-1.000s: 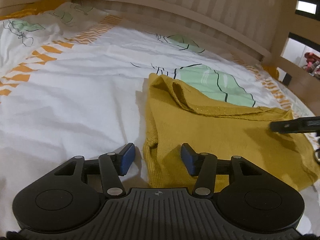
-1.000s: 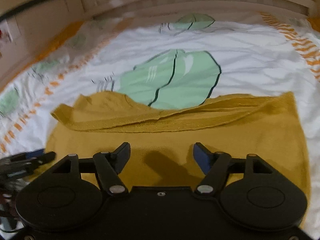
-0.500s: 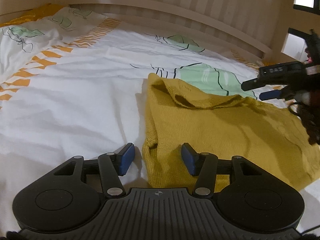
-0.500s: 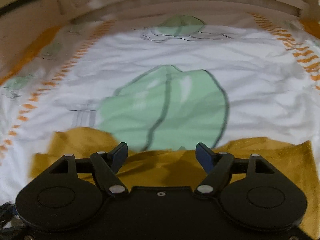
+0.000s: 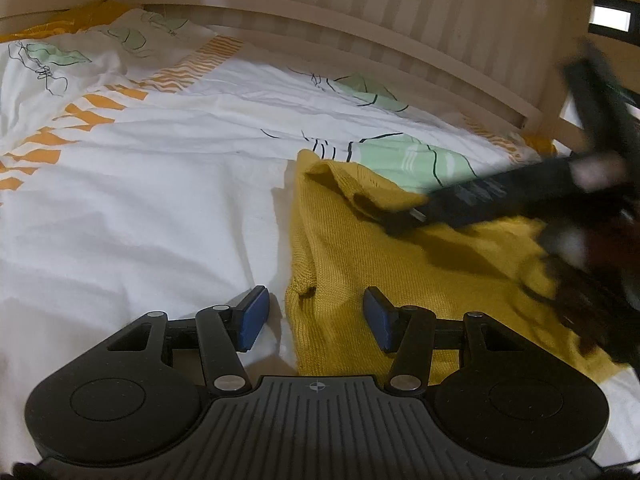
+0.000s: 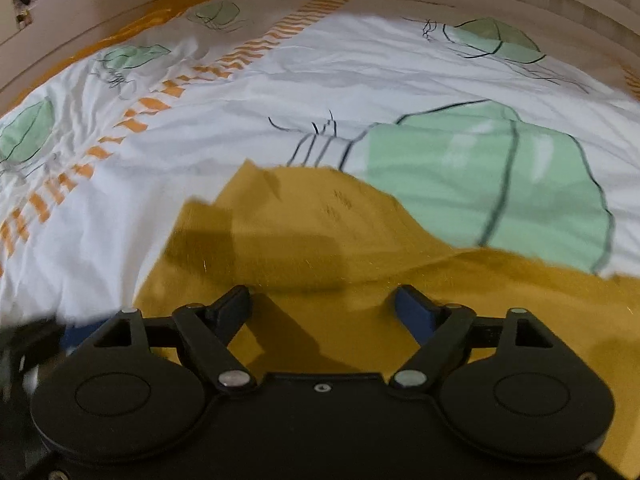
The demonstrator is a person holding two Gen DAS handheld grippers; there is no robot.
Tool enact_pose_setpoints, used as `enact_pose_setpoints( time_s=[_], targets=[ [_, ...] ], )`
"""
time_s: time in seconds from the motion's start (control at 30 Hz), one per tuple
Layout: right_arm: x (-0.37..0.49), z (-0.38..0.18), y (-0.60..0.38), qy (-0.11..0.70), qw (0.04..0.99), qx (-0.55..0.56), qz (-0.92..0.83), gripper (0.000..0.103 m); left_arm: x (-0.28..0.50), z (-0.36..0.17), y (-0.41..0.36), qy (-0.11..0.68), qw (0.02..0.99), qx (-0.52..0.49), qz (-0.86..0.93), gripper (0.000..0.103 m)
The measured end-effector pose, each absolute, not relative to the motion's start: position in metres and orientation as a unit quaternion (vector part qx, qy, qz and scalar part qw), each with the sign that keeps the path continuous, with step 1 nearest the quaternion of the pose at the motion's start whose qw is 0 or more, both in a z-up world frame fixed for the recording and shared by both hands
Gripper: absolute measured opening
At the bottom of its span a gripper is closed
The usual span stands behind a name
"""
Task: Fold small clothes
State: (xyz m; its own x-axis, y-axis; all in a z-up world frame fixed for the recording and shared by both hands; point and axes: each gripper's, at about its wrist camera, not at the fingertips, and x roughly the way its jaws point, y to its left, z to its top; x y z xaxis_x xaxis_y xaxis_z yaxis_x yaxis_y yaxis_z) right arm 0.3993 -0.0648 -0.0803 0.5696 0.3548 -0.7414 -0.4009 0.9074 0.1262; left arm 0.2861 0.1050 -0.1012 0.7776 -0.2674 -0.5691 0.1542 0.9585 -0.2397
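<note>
My left tool sits low over the bed, fingers spread wide w/ nothing between them; the near left edge of the yellow knit top lies in the gap, not pinched. The top is spread flat on the white duvet, its far corner folded over into a loose flap near the green leaf print.

Only the left view shows the right tool from outside: a dark blurred bar reaching in from the right, tip at or just above that folded flap. Can't tell if it touches the cloth; too smeared. Behind it, a wooden slatted headboard.

Right view gives what the left can't: right tool fingers spread apart, empty, hovering over the yellow knit top, their shadow on the cloth. The flap reads here as a raised hump. Left tool is just a dark blur at lower left edge, cut off. Top's right side runs out of frame in both views.
</note>
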Motion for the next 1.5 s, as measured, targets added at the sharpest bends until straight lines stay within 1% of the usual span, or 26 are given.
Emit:
enact_pose_setpoints(
  time_s=[0.17,0.3,0.47,0.63,0.67,0.77,0.8,0.83,0.87,0.9,1.0,1.1,1.3,1.5],
  targets=[
    [0.425,-0.063,-0.071,0.382,0.904,0.038,0.186,0.082,0.286,-0.101,0.106,0.314,0.938,-0.094,-0.113,0.051],
    [0.419,-0.049,-0.091,0.366,0.908,0.077,0.188,0.083,0.285,-0.101,0.105,0.314,0.938,-0.094,-0.113,0.051],
    [0.377,-0.052,-0.119,0.364,0.911,0.058,0.183,0.084,0.285,-0.100,0.105,0.315,0.938,-0.095,-0.113,0.051],
    [0.322,-0.069,-0.148,0.376,0.913,0.019,0.154,0.085,0.287,-0.098,0.105,0.323,0.935,-0.095,-0.113,0.051],
    [0.310,-0.073,-0.154,0.378,0.914,0.011,0.147,0.086,0.287,-0.097,0.106,0.326,0.934,-0.096,-0.114,0.051],
    [0.273,-0.088,-0.172,0.383,0.914,-0.015,0.133,0.093,0.287,-0.092,0.107,0.339,0.930,-0.091,-0.111,0.051],
    [0.261,-0.092,-0.175,0.382,0.914,-0.019,0.135,0.094,0.285,-0.091,0.106,0.342,0.929,-0.085,-0.110,0.052],
    [0.248,-0.096,-0.179,0.376,0.916,-0.028,0.140,0.095,0.281,-0.089,0.105,0.346,0.929,-0.078,-0.109,0.053],
    [0.237,-0.097,-0.182,0.375,0.915,-0.036,0.143,0.099,0.276,-0.088,0.103,0.351,0.927,-0.068,-0.109,0.053],
    [0.227,-0.099,-0.185,0.375,0.914,-0.040,0.148,0.101,0.272,-0.087,0.102,0.357,0.926,-0.057,-0.110,0.056],
    [0.206,-0.097,-0.195,0.365,0.916,-0.035,0.162,0.102,0.259,-0.087,0.099,0.370,0.922,-0.031,-0.112,0.061],
    [0.198,-0.090,-0.212,0.359,0.918,0.007,0.170,0.102,0.252,-0.085,0.098,0.383,0.917,-0.015,-0.112,0.064],
    [0.189,-0.079,-0.275,0.332,0.919,0.171,0.129,0.102,0.245,-0.070,0.096,0.422,0.901,-0.024,-0.095,0.063],
    [0.190,-0.101,-0.332,0.337,0.895,0.288,0.060,0.102,0.234,-0.051,0.083,0.415,0.903,-0.040,-0.105,0.063]
  ],
)
